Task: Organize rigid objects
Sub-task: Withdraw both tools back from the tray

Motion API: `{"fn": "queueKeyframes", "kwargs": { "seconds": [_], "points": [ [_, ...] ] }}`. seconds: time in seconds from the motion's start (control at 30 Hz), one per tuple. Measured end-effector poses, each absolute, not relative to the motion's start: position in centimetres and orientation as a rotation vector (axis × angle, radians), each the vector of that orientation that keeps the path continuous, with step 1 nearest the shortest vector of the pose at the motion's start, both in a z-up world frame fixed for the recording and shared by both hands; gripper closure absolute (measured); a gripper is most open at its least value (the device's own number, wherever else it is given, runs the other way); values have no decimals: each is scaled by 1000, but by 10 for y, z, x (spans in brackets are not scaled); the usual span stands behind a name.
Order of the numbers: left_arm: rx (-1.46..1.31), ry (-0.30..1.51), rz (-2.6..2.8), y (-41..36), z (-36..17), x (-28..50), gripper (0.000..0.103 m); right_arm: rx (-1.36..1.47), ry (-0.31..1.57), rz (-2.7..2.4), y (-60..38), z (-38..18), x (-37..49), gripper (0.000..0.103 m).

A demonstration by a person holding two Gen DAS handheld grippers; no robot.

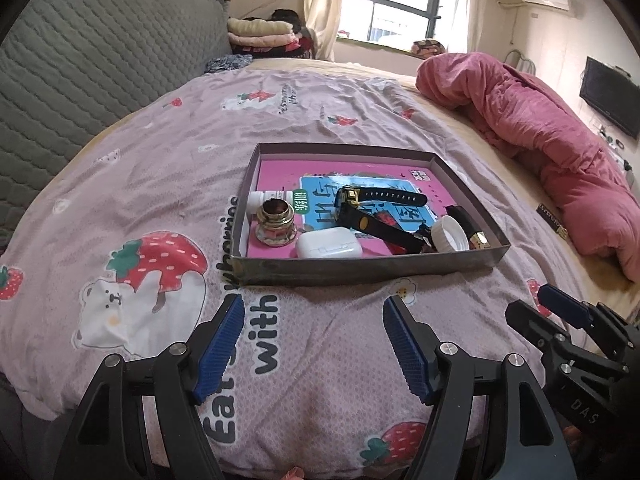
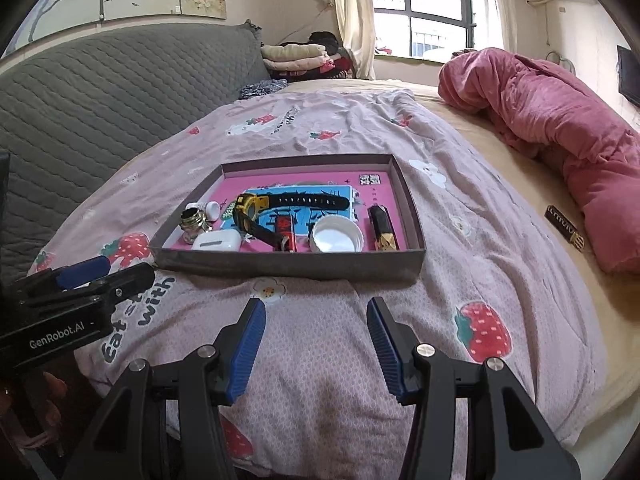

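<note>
Both claws hang wide and empty over the strawberry-print bedsheet (image 1: pixel 168 184), left claw (image 1: pixel 314 310) and right claw (image 2: pixel 316 312) just short of the shallow cardboard tray (image 1: pixel 360 266), which holds perfume bottle (image 1: pixel 276 222), earbuds case (image 1: pixel 329 243), watch (image 1: pixel 360 204), white cap (image 1: pixel 450 234).
</note>
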State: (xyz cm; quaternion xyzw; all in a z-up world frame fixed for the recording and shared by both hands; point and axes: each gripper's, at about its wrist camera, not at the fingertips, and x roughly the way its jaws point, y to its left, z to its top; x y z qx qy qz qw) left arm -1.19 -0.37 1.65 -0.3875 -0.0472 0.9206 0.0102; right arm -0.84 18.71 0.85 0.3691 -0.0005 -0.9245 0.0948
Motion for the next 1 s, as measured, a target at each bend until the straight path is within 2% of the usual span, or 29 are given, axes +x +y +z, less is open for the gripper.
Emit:
{"fn": "queueKeyframes", "kwargs": {
  "seconds": [0.27,1.0],
  "points": [
    [-1262,-175,2834,9,16,-1,30,1092,-25,-2730,190,12,2,51],
    [-1319,-105,2828,16,2,-4,30,1119,8,-2733,188,-1,1,51]
  ]
}}
